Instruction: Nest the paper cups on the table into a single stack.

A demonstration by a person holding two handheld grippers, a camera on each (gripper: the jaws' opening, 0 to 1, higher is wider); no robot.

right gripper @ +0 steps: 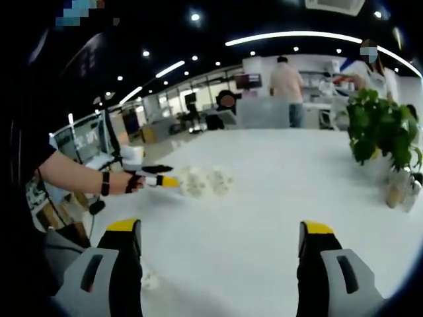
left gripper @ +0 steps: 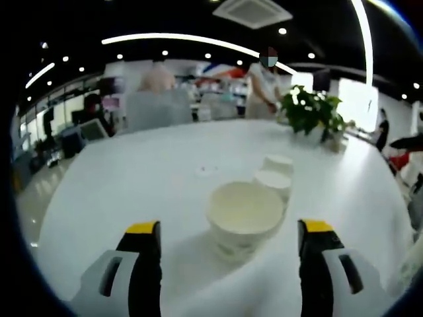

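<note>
Both grippers gape empty; the near cup, mid-table, looks light and crushable, best pinched gently across its rim.

White paper cups upright, in a row

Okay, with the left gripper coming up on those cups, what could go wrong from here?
1. The nearest paper cup sits between the open left gripper jaws; squeezing hard may crush its thin rim.
2. The two other cups stand close behind in a row, so pushing forward could knock them over.
3. The potted plant stands further along the table; a wide swing might hit it.
</note>
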